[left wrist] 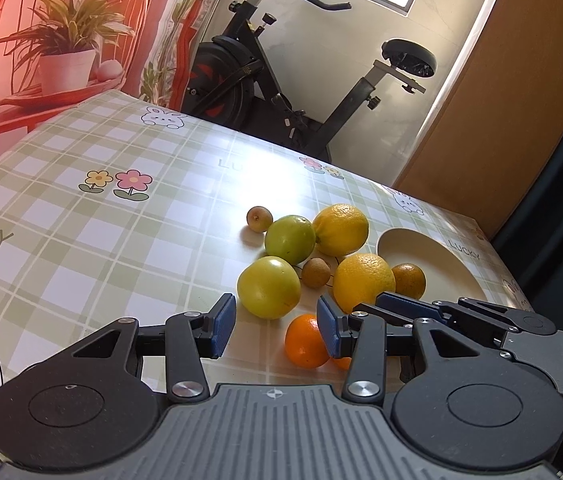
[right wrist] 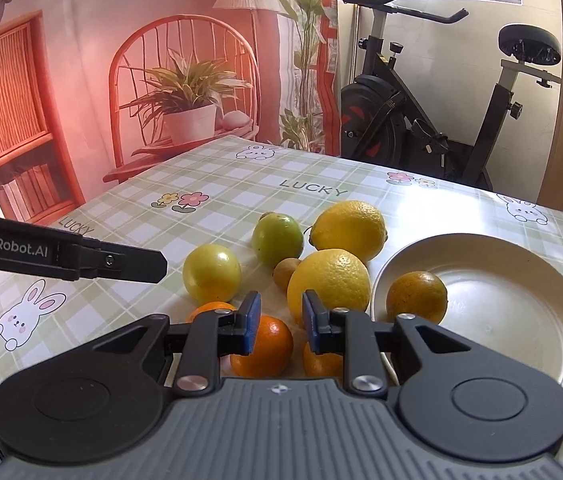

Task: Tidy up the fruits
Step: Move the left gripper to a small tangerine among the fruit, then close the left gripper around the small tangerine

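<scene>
Fruits lie in a cluster on the checked tablecloth: two lemons (right wrist: 347,230) (right wrist: 327,282), two green fruits (right wrist: 277,238) (right wrist: 211,274), small brown fruits (right wrist: 285,274) and oranges (right wrist: 263,346). A cream plate (right wrist: 521,312) stands to the right with a dull orange (right wrist: 417,298) at its left rim. My right gripper (right wrist: 280,322) is open above the near oranges. My left gripper (left wrist: 277,326) is open, just short of a yellow-green fruit (left wrist: 268,293) and an orange (left wrist: 305,342). The right gripper (left wrist: 421,308) shows at the right of the left wrist view.
An exercise bike (right wrist: 433,120) stands behind the table on the right. A printed backdrop with a chair and plant (right wrist: 185,96) hangs behind the table's far left edge. The left gripper's arm (right wrist: 65,256) reaches in from the left.
</scene>
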`<state>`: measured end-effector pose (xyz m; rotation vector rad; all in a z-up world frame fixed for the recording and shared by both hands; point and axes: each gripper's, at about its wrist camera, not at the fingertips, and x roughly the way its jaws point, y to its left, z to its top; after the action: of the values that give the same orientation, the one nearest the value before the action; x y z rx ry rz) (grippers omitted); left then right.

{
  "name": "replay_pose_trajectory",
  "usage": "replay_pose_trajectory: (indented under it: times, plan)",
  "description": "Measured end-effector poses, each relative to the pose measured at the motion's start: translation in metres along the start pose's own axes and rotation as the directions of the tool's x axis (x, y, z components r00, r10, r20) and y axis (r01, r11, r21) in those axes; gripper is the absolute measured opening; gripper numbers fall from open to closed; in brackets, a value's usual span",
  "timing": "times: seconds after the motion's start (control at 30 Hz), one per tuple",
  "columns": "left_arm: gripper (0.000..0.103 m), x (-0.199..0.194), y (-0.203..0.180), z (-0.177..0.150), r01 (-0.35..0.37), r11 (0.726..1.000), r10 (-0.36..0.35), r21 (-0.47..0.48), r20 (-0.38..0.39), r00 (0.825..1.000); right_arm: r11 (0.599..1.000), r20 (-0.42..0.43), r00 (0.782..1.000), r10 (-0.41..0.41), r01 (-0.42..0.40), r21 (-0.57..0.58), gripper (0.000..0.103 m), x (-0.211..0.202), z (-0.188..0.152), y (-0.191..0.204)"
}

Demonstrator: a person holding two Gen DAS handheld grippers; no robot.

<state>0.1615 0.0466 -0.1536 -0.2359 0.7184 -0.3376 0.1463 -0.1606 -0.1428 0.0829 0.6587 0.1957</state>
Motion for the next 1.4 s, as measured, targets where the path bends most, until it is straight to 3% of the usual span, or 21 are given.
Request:
replay_pose_trajectory:
  times: [0.27, 0.6, 1.0, 1.4]
  plan:
    - [0.046, 0.002, 0.003, -0.005, 0.009, 1.000, -0.009, -0.025, -0.006, 1.000, 0.998, -0.032, 0.999, 0.008, -0.010, -0.058, 0.026, 0.009, -0.005, 0.013]
    - [0.046, 0.009, -0.004, -0.015, 0.046, 0.998, -0.048, -0.038, -0.043, 0.998, 0.997, -0.046, 0.998, -0.031, 0.028, -0.075, 0.036, -0.002, -0.016, 0.019]
    - [0.045, 0.019, -0.028, -0.026, 0.105, 0.994, -0.100, 0.040, -0.112, 0.989, 0.999, -0.047, 0.999, -0.003, 0.000, -0.049, 0.037, -0.020, -0.027, 0.017]
    - [0.045, 0.044, -0.050, -0.027, 0.194, 0.977, -0.175, 0.088, -0.189, 0.966, 0.999, -0.094, 0.995, 0.032, -0.032, 0.001, 0.036, -0.020, -0.046, 0.008]
